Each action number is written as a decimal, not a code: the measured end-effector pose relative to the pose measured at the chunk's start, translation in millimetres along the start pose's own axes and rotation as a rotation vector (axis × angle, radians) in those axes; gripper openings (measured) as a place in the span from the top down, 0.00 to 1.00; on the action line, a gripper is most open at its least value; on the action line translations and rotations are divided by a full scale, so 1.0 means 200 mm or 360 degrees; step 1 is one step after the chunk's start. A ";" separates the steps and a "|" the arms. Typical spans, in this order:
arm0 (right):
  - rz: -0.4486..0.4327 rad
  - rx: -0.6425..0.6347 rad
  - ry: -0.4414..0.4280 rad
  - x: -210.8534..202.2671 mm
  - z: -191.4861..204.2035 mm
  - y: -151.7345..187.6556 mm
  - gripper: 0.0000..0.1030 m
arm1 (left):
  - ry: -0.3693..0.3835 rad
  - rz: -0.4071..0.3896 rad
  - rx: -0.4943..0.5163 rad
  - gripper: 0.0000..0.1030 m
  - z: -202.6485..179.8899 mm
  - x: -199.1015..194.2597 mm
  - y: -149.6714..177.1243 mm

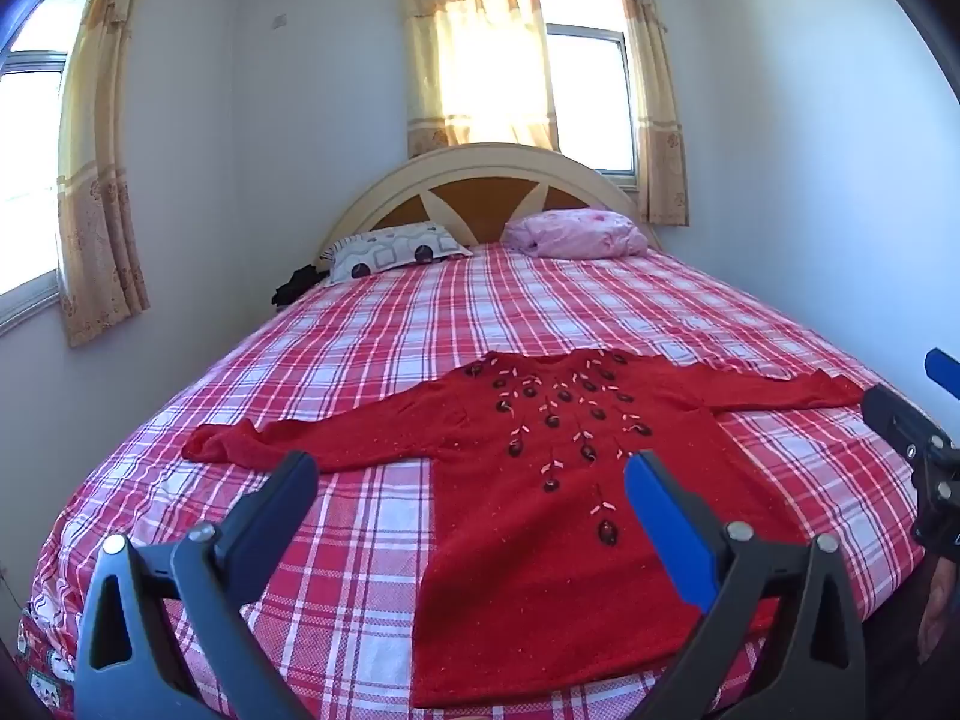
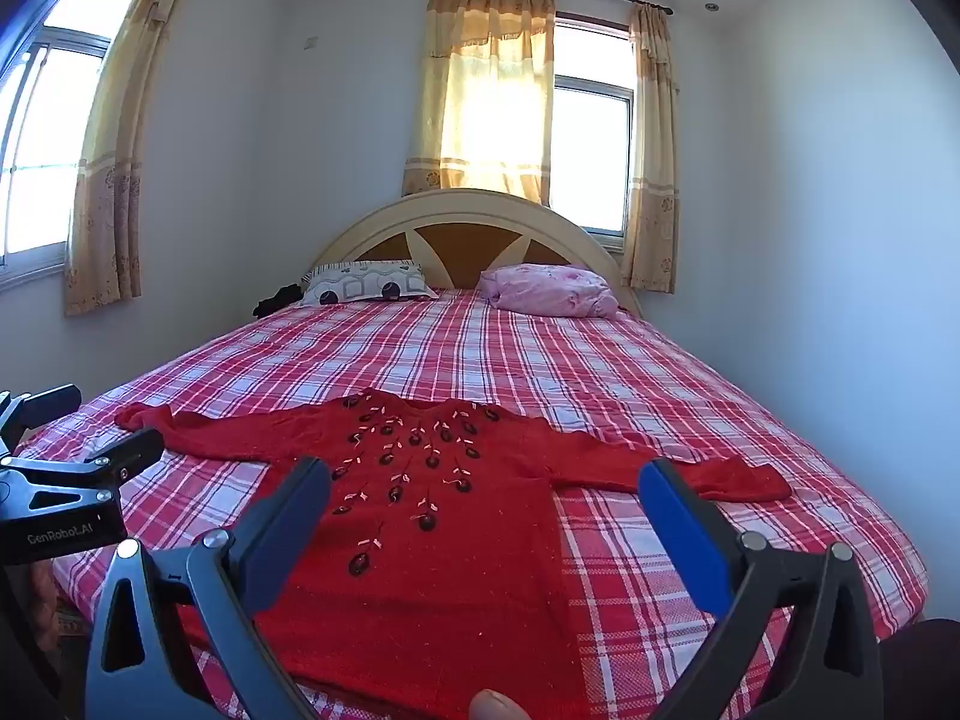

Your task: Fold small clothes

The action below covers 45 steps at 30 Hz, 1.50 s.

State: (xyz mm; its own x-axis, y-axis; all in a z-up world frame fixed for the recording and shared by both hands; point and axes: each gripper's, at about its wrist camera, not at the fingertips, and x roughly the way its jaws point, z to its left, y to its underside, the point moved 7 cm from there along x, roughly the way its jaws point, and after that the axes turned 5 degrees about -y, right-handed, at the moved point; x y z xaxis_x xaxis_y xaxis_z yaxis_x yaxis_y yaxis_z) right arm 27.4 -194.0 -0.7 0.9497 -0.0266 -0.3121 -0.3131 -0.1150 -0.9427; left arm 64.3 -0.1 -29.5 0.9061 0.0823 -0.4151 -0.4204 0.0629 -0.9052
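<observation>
Right under our cameras is the hem of the red sweater (image 1: 558, 570), spread face up on the plaid bedspread (image 1: 372, 528) with both sleeves stretched out sideways and the neck pointing at the headboard (image 1: 480, 180). So we're at the very start: nothing folded yet, we're just lining up.

Our left gripper (image 1: 471, 468) hangs above the hem with its jaws spread wide and nothing between them, and our right gripper (image 2: 486, 477) is the same, released and empty over the right half of the body. Next move, we reckon, is dropping each claw onto a sleeve cuff and bringing the sleeves in across the chest.

Not much in the way. The patterned pillow (image 1: 390, 252) and pink pillow (image 1: 576, 234) sit well apart at the far end. Some dark thing (image 2: 276, 300) lies beside the patterned one, maybe clothing, hard to tell.
</observation>
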 end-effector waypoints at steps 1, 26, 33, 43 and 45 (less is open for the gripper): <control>-0.0002 0.0001 0.0002 0.00 0.00 0.00 0.01 | 0.0000 -0.0001 -0.0002 0.00 0.00 0.00 0.00; 0.0097 0.0006 0.0041 0.11 -0.05 0.10 0.01 | -0.0005 -0.0040 0.0010 0.00 -0.02 -0.01 0.00; 0.0127 0.0010 0.0041 0.13 -0.06 0.11 0.01 | -0.0005 -0.0039 0.0007 0.00 -0.02 -0.01 0.00; 0.0136 0.0012 0.0054 0.15 -0.07 0.12 0.01 | -0.0002 -0.0038 0.0004 0.00 -0.01 0.00 0.00; 0.0135 0.0011 0.0060 0.15 -0.07 0.12 0.01 | -0.0002 -0.0038 0.0005 0.00 -0.01 0.00 0.00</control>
State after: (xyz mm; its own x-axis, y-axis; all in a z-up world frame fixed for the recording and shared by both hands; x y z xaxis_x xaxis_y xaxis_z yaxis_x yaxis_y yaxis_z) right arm 47.7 -211.1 -30.8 0.9195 -0.0731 -0.3862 -0.3922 -0.1040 -0.9140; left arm 64.7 -2.2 -29.0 0.9158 0.0818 -0.3933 -0.3989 0.0679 -0.9145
